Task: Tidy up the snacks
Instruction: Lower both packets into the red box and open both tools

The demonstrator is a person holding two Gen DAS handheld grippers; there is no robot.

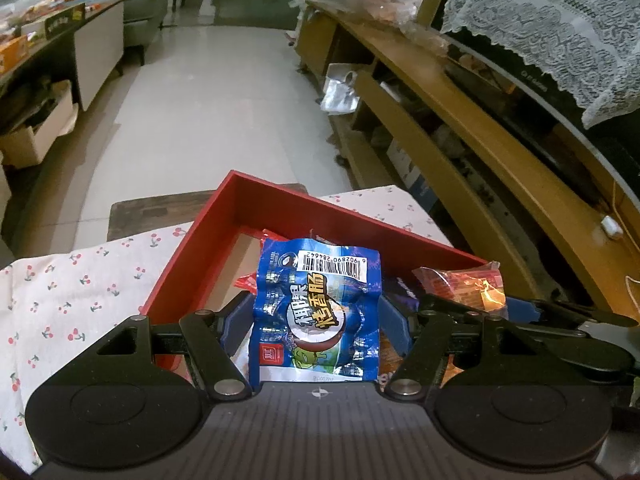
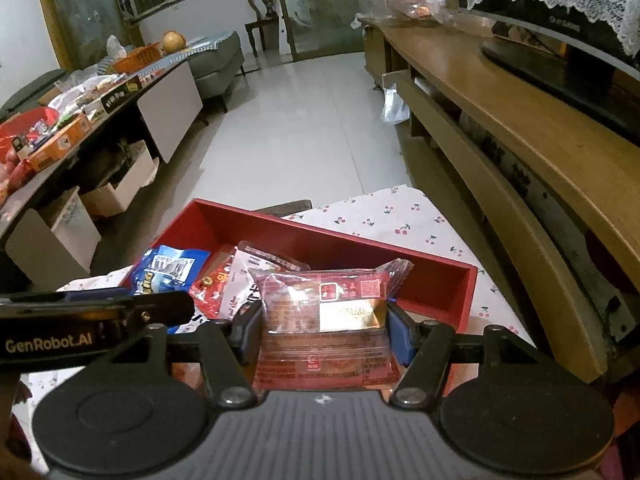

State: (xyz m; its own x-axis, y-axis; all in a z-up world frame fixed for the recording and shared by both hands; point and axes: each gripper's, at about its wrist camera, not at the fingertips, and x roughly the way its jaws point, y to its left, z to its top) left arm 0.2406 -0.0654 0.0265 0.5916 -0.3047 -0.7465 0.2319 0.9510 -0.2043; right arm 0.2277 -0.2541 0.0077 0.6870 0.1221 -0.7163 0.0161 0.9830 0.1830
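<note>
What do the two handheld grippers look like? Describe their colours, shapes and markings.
Both match: the left gripper and right gripper have black linkage arms, blue finger pads, silver pivot pins and two round black discs flanking a ribbed grey body. One's side reads GenRobot.AI in white.

"GenRobot.AI" on the left tongs (image 2: 48,344); blue packet's (image 1: 316,316) barcode perhaps 6902890284642.

Left tool (image 1: 316,320) tilted down, gripping; right tool (image 2: 324,332) likewise

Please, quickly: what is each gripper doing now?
Left gripper: closed on crinkled blue foil snack packet.
Right gripper: closed on clear red pastry wrapper.
</note>
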